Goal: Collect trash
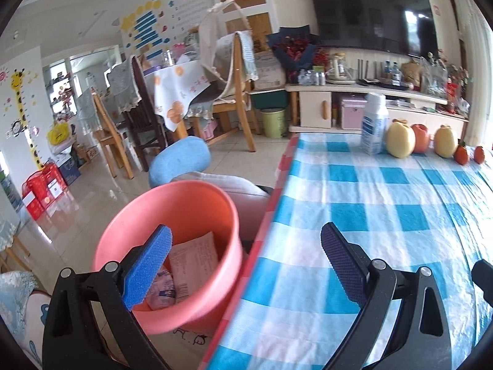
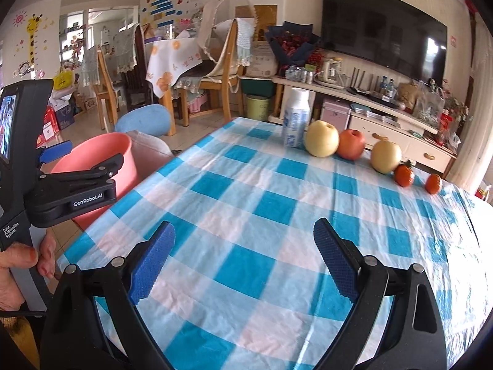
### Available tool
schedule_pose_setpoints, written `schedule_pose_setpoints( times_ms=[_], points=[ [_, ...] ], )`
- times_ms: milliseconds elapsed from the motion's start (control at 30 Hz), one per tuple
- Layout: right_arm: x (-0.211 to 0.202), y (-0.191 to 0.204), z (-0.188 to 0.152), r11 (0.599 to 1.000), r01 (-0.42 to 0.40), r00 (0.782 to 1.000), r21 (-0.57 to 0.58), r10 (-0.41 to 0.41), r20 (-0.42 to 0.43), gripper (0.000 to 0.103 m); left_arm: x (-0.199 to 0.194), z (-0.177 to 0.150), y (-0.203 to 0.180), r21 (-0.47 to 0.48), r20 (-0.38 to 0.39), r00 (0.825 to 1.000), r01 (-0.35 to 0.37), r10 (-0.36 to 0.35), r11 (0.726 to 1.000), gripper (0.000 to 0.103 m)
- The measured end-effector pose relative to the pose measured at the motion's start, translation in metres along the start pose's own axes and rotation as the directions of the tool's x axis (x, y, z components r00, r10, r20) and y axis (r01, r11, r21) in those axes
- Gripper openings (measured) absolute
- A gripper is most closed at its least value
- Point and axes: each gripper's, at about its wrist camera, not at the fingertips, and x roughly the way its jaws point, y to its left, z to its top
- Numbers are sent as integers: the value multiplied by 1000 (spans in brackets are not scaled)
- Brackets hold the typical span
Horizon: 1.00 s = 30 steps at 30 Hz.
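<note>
A pink bin [image 1: 185, 215] stands beside the table's left edge; it also shows in the right wrist view [image 2: 101, 154]. Inside it lie a pale printed wrapper [image 1: 194, 262] and a crumpled purple-white wrapper [image 1: 161, 289]. My left gripper [image 1: 246, 265] is open and empty, its left finger over the bin, its right finger over the table edge. My right gripper [image 2: 243, 262] is open and empty above the blue-checked tablecloth [image 2: 262, 215]. The left gripper's body [image 2: 71, 191] is seen at the left of the right wrist view.
At the table's far side stand a white bottle [image 2: 296, 117], two yellow pears [image 2: 322, 138], a red apple [image 2: 351, 144] and two small oranges [image 2: 404, 175]. A blue stool [image 1: 178, 160], wooden chairs, a green bin [image 1: 272, 121] and a TV cabinet are behind.
</note>
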Motion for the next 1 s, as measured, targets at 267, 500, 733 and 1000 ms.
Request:
schedule_pose_setpoints(
  times_ms=[267,500,733,1000],
  points=[
    [-36,-47,-24,995,64,997,73,-66,28,92,-39,-8,-45,69,31,997,65,-67,996,97],
    [-79,-76,-46,986,131,989,107,-138,59,92,-82,-20,-89,126,56,989,131,-139,983,97],
    [-132,-100,-65,968,206,969,141,-222,109,92,-139,-28,-131,174,96,962,238,-257,956,97],
    [-192,-117,-79,943,291,930,162,-319,185,92,-205,-28,-165,235,162,919,318,-360,918,97]
  ],
)
